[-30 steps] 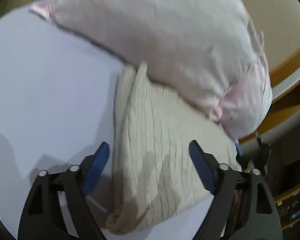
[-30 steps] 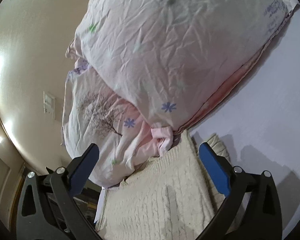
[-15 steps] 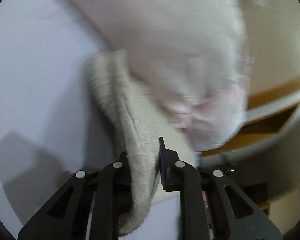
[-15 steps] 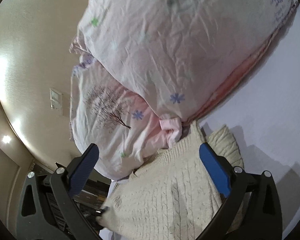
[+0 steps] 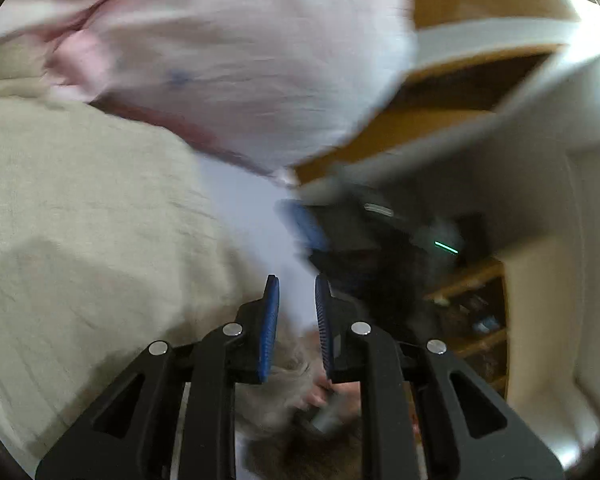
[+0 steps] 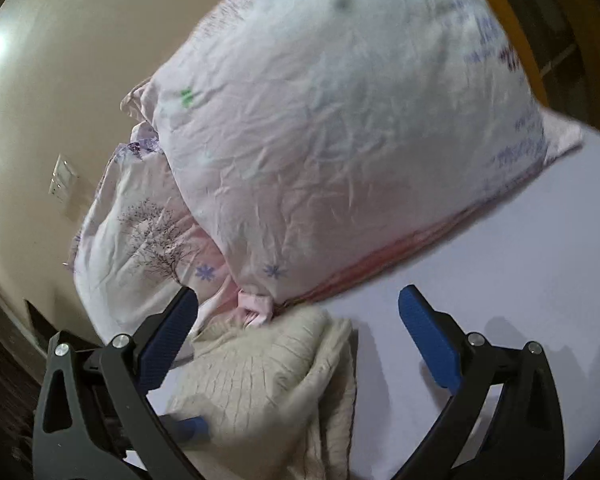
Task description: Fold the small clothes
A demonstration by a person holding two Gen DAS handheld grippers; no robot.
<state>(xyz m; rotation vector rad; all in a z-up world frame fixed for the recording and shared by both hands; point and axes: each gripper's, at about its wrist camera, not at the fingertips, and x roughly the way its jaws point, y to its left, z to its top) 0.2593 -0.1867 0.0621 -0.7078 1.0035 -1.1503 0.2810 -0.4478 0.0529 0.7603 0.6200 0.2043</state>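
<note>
A cream knitted garment (image 6: 268, 384) lies folded on the white bed sheet (image 6: 520, 272), against a pink pillow. In the left wrist view the garment (image 5: 84, 220) fills the left side, blurred. My left gripper (image 5: 296, 312) has its blue pads close together with a narrow gap and nothing between them; the garment lies just left of it. My right gripper (image 6: 296, 328) is wide open above the garment's top edge. Its blue pad also shows in the left wrist view (image 5: 304, 224).
A big pink pillow (image 6: 340, 140) rests on a second printed pillow (image 6: 140, 232) at the head of the bed. A wooden headboard (image 5: 440, 92) and shelves (image 5: 476, 320) stand beyond. A wall switch (image 6: 62, 178) is at the left.
My left gripper, shut on the garment's edge half a second ago, has let go and swung right off the cloth. The right gripper stays open and has shifted slightly.
</note>
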